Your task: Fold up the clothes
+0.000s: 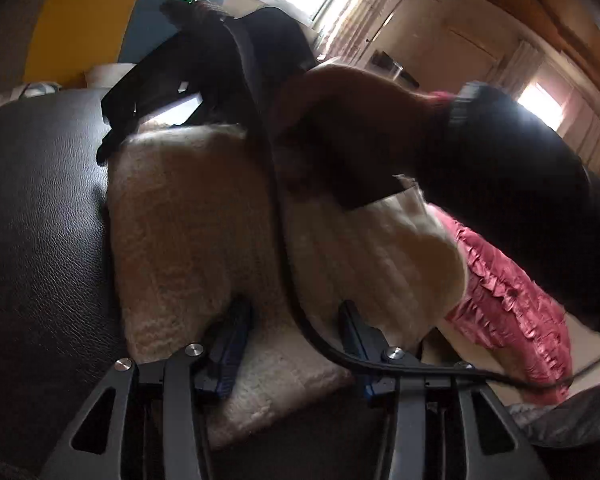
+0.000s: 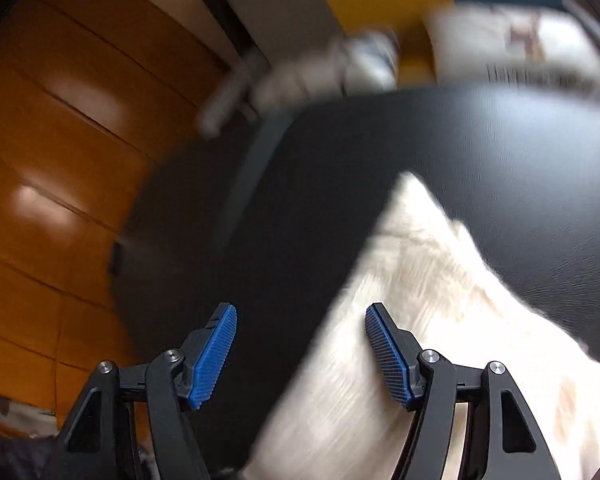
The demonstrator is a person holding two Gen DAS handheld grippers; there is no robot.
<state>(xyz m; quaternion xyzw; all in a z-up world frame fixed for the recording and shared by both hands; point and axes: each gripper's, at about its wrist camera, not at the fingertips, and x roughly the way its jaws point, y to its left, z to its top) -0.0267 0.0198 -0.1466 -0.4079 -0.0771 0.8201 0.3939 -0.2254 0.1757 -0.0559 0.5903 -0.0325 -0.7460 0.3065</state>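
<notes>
- Left wrist view: the left gripper (image 1: 292, 320), its 2 blue pads spread, presses down on a cream fleece garment (image 1: 188, 220) lying on a black leather seat (image 1: 40, 240). A black cable (image 1: 278, 220) crosses the garment. The person's hand (image 1: 340, 120) holds the right gripper at the garment's far edge.
- Right wrist view: the right gripper (image 2: 300, 356) stands wide apart, holding nothing; the cream fleece garment (image 2: 440, 320) lies under its right pad (image 2: 388, 360). Motion blur.

Count: 1 cream fleece (image 1: 188, 216), 1 pink ruffled garment (image 1: 512, 304) just right of the fleece, 1 black cable (image 1: 276, 208) across the fleece, 2 tongs: left (image 1: 296, 344), right (image 2: 300, 356).
</notes>
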